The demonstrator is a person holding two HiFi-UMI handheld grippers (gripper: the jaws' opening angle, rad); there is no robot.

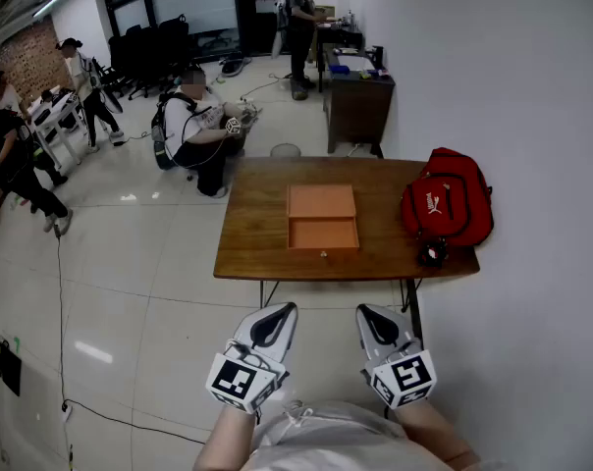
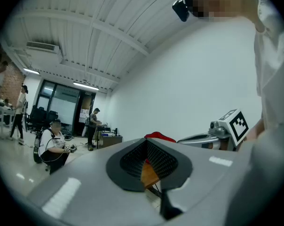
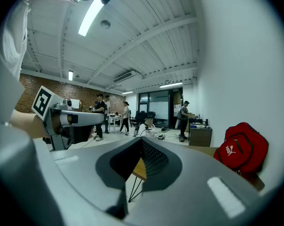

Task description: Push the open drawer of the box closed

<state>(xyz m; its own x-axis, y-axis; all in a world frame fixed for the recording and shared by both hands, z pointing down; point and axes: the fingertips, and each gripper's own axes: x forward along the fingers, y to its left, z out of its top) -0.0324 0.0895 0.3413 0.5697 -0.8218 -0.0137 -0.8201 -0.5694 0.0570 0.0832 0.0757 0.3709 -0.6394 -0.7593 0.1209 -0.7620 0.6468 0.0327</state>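
Note:
An orange box (image 1: 321, 202) lies in the middle of the wooden table (image 1: 252, 234). Its drawer (image 1: 322, 235) stands pulled out toward me, with a small knob at the front edge. My left gripper (image 1: 280, 311) and right gripper (image 1: 368, 313) hang side by side close to my body, well short of the table, over the floor. Both have their jaws together and hold nothing. In the left gripper view the left gripper (image 2: 146, 161) shows a sliver of table between its pads, as does the right gripper (image 3: 141, 161) in its own view.
A red backpack (image 1: 446, 207) sits on the table's right end by the white wall, with a small dark object (image 1: 433, 253) in front of it. A person (image 1: 193, 130) crouches on the floor beyond the table. A dark cabinet (image 1: 357, 106) stands further back.

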